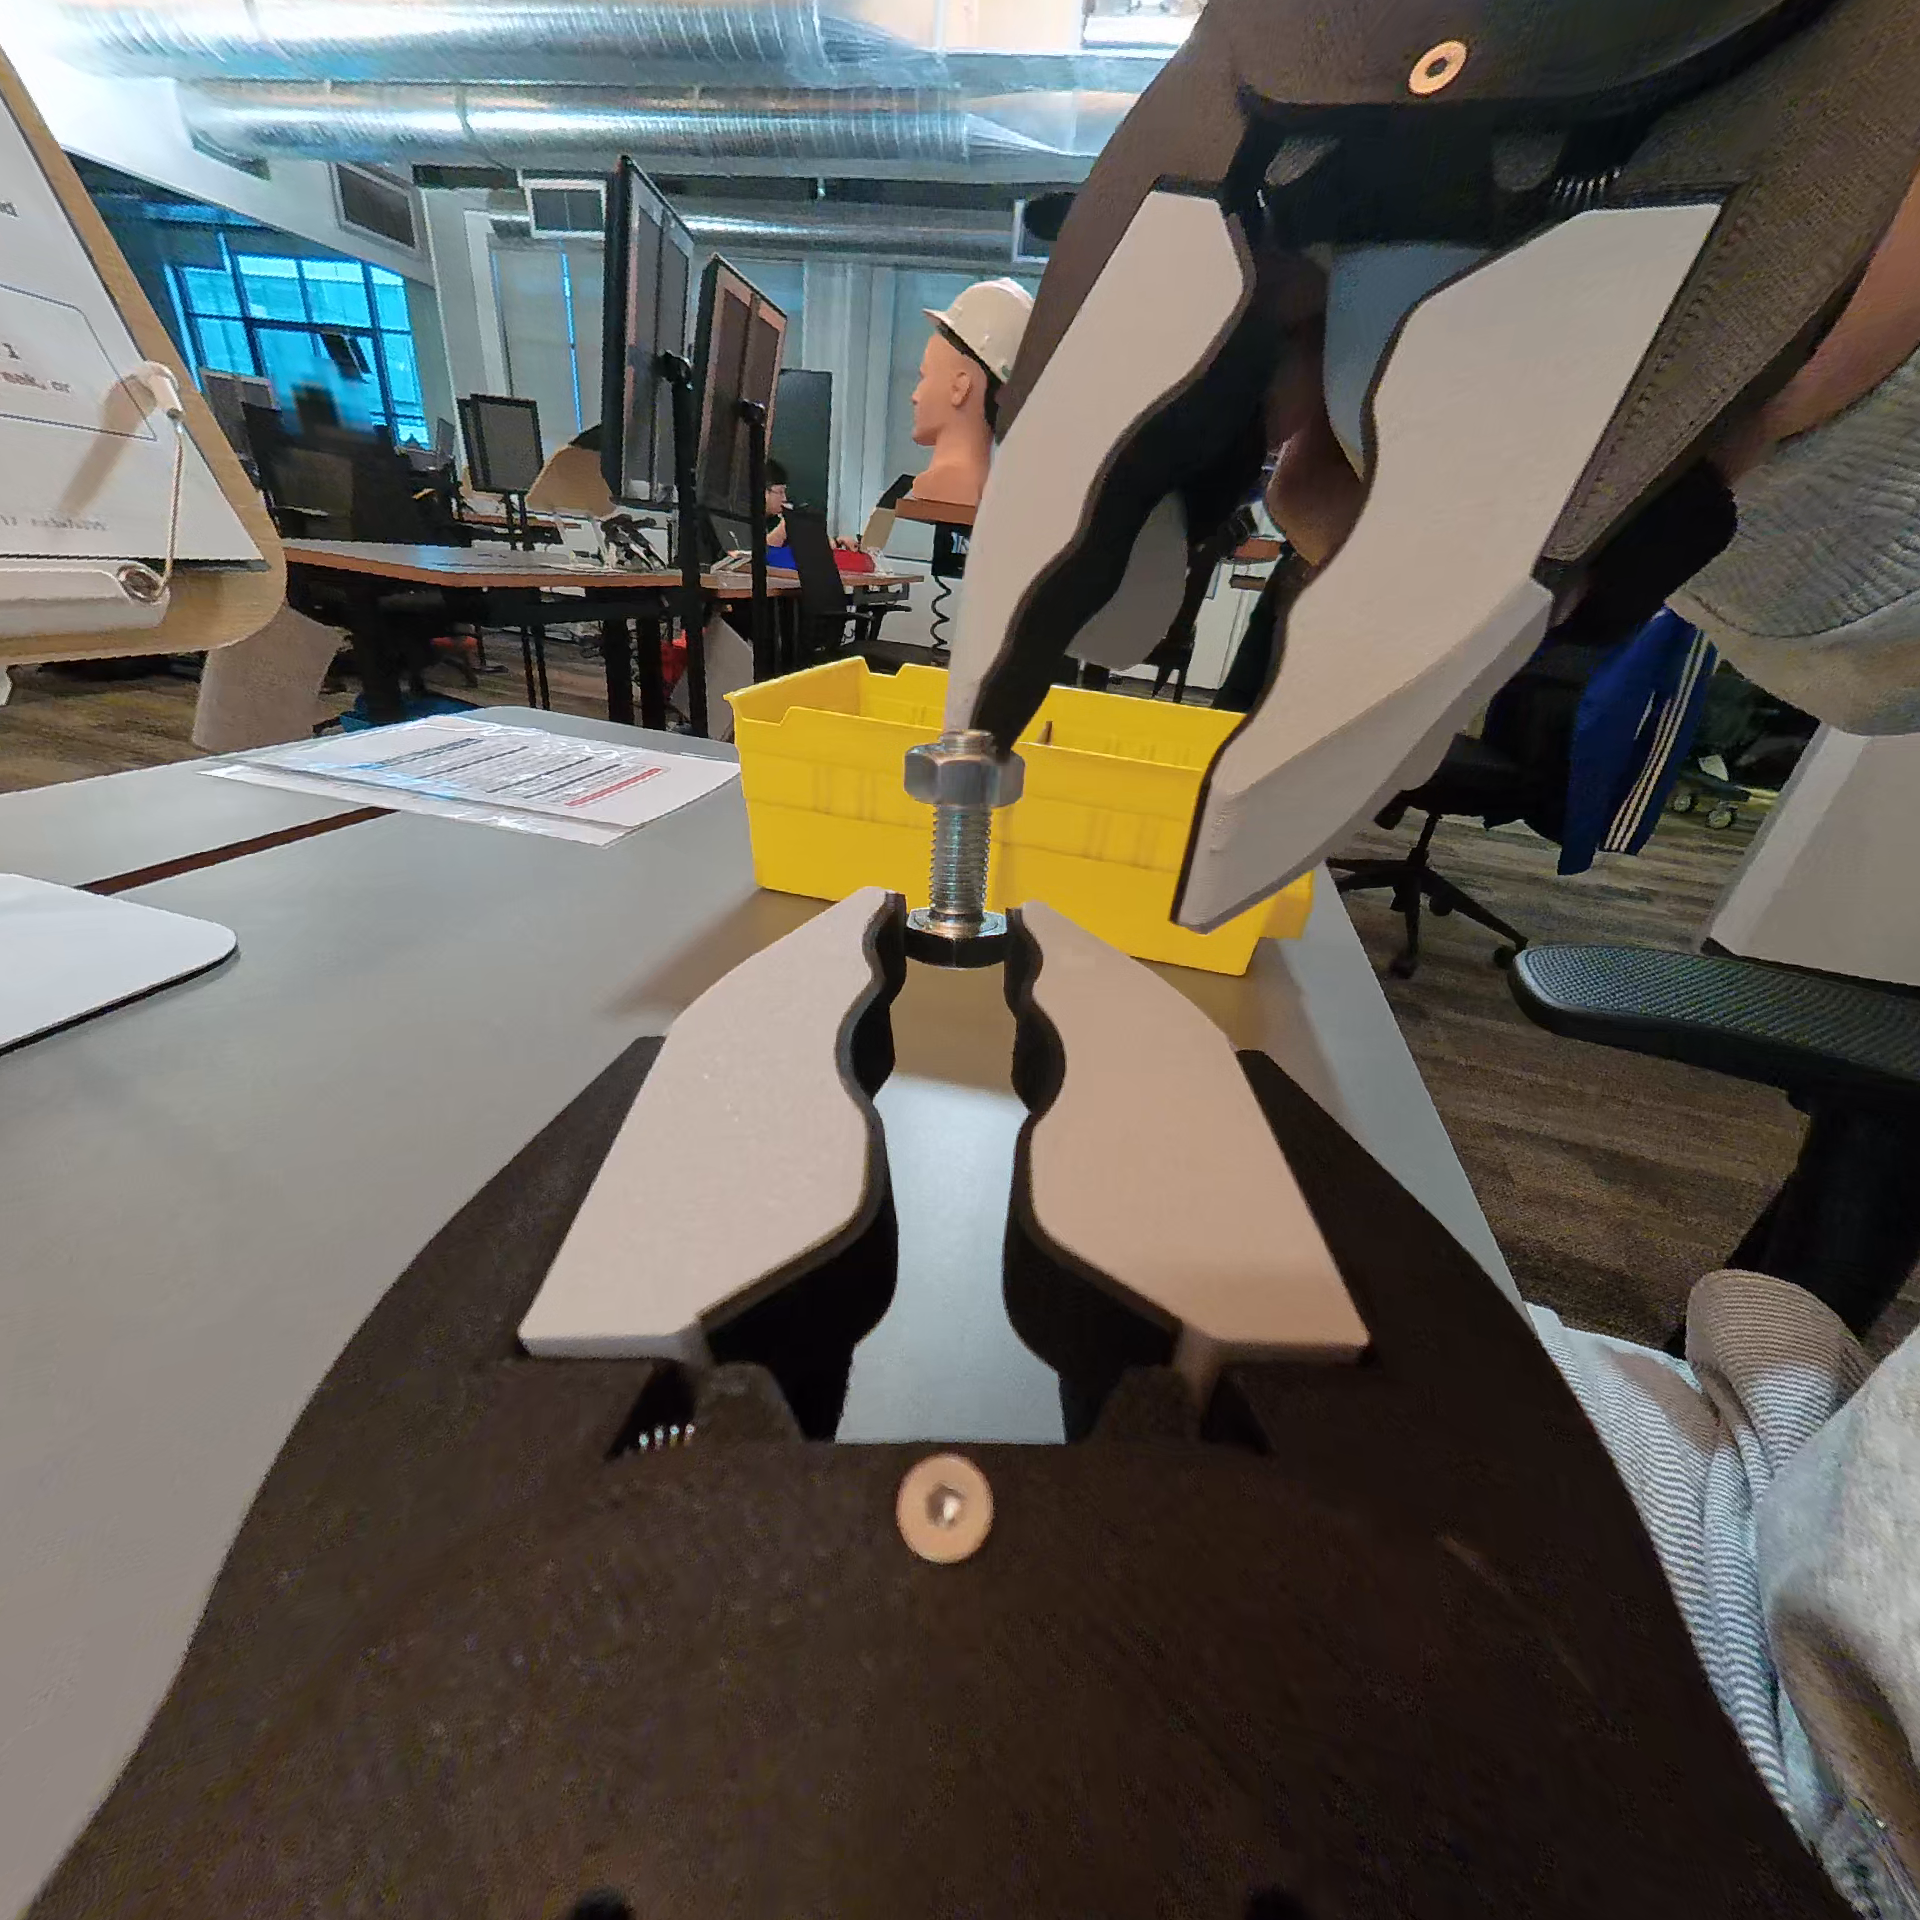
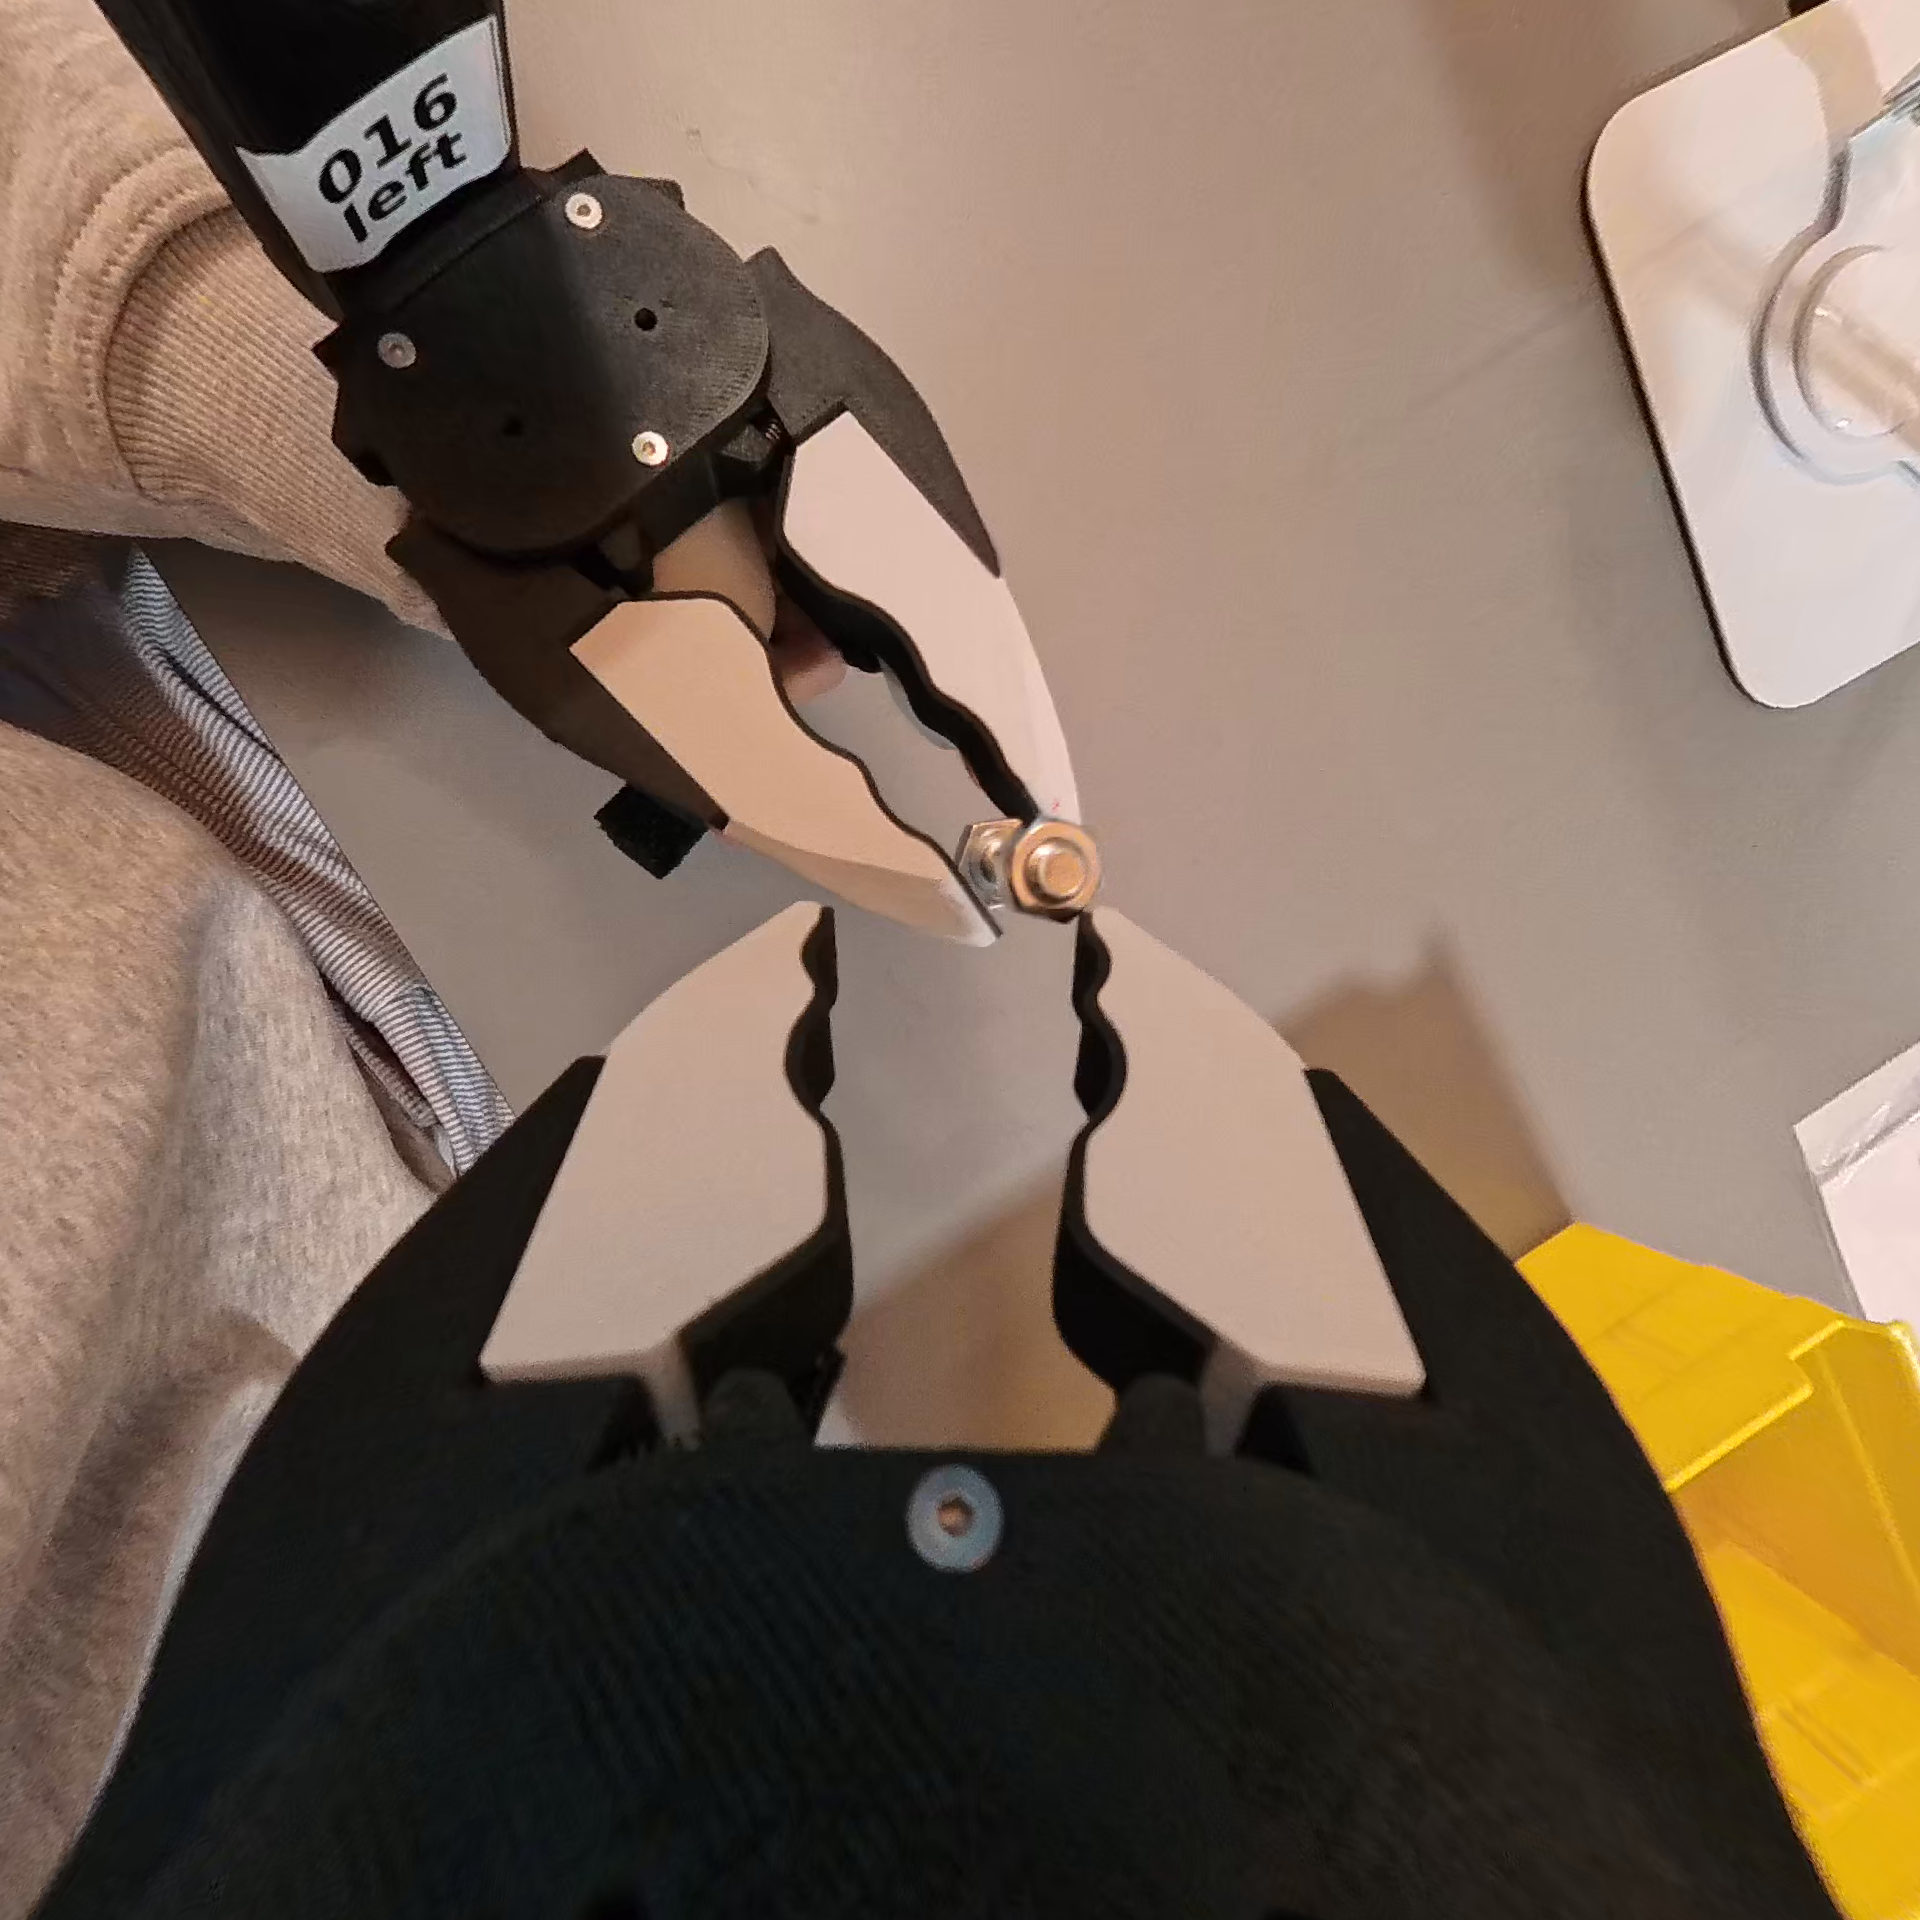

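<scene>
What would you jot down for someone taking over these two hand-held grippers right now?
Left gripper: shut on the head of the bolt, holding it upright over the grey table.
Right gripper: open above the bolt, touching the nut on one side only.
Nut: on the top end of the thread, with bare thread below it down to the head.
Yellow bin: on the table behind the bolt.

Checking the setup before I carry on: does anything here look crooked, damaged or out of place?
Nothing stands out. The bolt stands upright, its head clamped by the left hand-held gripper, the nut sits level on top, and the yellow bin is intact.
</scene>
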Available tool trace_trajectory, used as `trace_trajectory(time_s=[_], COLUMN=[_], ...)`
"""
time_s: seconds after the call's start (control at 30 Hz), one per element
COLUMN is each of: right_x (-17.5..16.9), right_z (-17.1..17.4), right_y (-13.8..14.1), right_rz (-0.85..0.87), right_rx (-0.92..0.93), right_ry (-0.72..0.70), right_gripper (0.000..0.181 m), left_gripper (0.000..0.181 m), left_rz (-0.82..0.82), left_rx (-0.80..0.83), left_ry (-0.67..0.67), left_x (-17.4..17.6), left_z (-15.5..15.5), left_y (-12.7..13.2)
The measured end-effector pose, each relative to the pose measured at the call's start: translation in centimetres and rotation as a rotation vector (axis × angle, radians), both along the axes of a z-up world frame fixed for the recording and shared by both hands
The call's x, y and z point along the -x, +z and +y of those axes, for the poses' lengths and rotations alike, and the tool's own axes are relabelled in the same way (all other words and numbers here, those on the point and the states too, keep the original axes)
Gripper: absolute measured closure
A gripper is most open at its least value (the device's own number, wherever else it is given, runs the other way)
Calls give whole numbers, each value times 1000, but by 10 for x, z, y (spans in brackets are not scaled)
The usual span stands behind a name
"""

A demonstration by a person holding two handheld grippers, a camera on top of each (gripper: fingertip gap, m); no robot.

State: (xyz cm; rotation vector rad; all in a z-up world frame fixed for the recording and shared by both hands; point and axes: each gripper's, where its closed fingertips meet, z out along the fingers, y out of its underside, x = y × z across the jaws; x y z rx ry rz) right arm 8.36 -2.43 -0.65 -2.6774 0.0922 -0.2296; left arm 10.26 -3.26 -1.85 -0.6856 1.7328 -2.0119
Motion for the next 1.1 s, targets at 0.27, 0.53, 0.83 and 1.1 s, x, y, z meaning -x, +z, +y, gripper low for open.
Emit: trace_trajectory(time_s=[0.27, 0.53, 0.83, 1.1], right_x=[0, 1, -7, -6], right_z=[7, 10, 3, -3], right_y=[1, 3, 16, 5], right_rz=[-1, -13, 81, 198], right_rx=[-7, -9, -49, -20], right_ry=[20, 33, -64, -116], right_gripper=[137, 137, 153, 159], left_gripper=[162, 162, 162, 163], left_rz=[-25, -33, -49, -92], left_rx=[-41, -46, -61, -118], left_ry=[-18, -19, -7, 8], left_x=[5, 6, 6, 8], left_z=[-6, -7, -6, -9], left_y=[-2, -2, -2, -4])
